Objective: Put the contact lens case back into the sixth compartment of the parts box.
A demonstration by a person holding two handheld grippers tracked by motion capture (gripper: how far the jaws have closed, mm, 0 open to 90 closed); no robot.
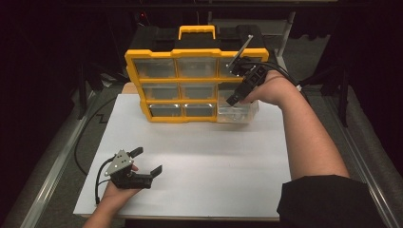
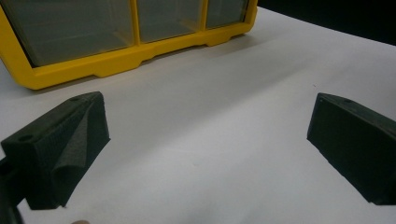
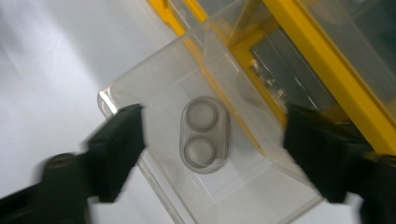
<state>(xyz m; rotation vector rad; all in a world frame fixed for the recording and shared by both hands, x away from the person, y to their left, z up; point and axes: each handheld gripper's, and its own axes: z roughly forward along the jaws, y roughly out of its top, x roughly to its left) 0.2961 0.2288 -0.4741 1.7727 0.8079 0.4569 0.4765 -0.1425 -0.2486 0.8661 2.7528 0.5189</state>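
A yellow-and-black organizer [image 1: 190, 80] with clear drawers stands at the back of the white board [image 1: 190, 161]. Its bottom-right clear drawer [image 1: 237, 114] is pulled partly out. My right gripper [image 1: 236, 98] hangs just above that drawer, pointing down into it. In the right gripper view the right gripper [image 3: 215, 154] stands open, its jaws wide on either side of the drawer [image 3: 154, 98], pressing on nothing. A small clear two-lobed piece [image 3: 204, 135] lies on the drawer's floor. Near the board's front left, my left gripper [image 1: 147, 161] rests open with nothing between its fingers [image 2: 65, 149].
The organizer's yellow frame [image 2: 116, 60] shows ahead of the left gripper [image 2: 210, 149] across bare white board. A black cable [image 1: 97, 180] trails from the left gripper. Metal rails [image 1: 52, 171] run along both sides of the table. A forearm in a dark sleeve [image 1: 323, 199] crosses the right side.
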